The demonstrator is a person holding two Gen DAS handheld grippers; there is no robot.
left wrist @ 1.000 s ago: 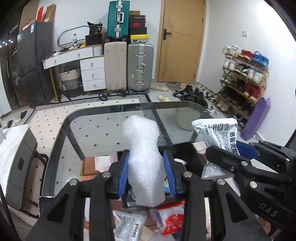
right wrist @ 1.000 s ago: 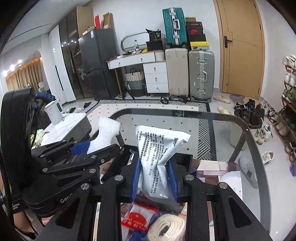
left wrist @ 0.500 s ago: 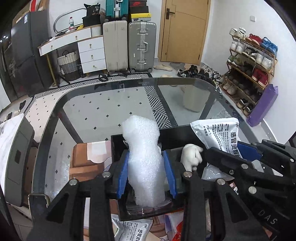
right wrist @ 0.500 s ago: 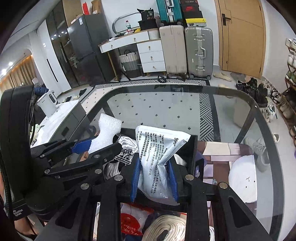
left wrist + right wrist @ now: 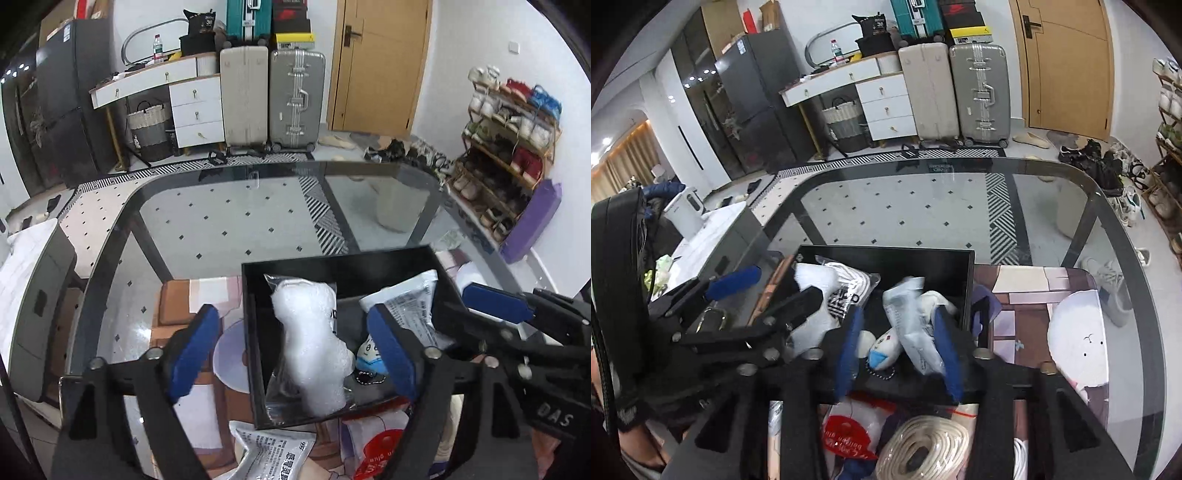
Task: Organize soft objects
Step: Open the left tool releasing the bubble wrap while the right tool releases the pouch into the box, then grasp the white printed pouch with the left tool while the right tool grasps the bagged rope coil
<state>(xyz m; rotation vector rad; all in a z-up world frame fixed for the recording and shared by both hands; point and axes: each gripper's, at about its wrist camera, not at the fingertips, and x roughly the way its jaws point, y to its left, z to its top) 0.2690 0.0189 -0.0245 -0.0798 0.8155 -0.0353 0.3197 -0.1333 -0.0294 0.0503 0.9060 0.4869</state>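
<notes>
A black box [image 5: 334,264] [image 5: 886,254] stands on the glass table. My left gripper [image 5: 295,354] is open above it; the white bubble-wrap roll [image 5: 314,343] lies free in the box between the spread fingers. My right gripper [image 5: 899,350] is open too; the white printed pouch [image 5: 916,325] [image 5: 410,306] drops blurred into the box between its fingers. A small plush with a blue mask [image 5: 882,347] [image 5: 369,354] and a bagged white-and-black cloth [image 5: 846,291] also lie in the box.
In front of the box lie another printed pouch [image 5: 273,452], a red-labelled bag [image 5: 849,432] and a coil of cream rope [image 5: 923,448]. A patterned mat [image 5: 1034,295] with a white round cushion [image 5: 1075,343] sits to the right. Suitcases, drawers and a shoe rack stand beyond.
Both grippers moved over the black box and opened. The bubble-wrap roll and the printed pouch were let go into the box.
</notes>
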